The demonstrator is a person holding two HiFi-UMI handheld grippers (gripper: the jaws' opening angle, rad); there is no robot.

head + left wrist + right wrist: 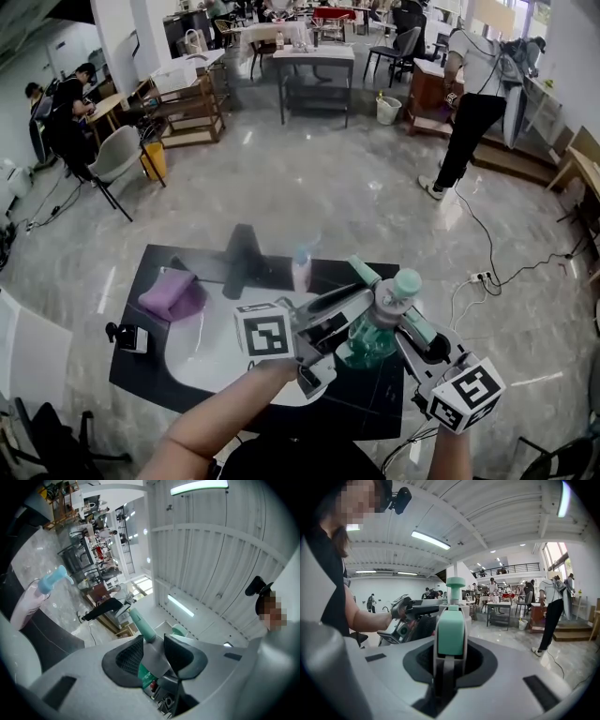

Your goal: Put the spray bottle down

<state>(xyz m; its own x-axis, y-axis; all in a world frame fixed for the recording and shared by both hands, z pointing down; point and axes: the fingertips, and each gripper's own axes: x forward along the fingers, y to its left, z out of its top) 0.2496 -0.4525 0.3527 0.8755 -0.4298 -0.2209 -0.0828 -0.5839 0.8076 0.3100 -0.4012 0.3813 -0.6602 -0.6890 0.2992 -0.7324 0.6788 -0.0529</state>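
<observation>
above table (370, 401), left gripper (359, 309) and right gripper (407, 319) clamp spray bottle (367, 343)

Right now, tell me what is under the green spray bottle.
The left tool and right tool hold the green spray bottle above the black table, beside the white oval surface. The spot straight below is covered by the bottle and tools.
</observation>
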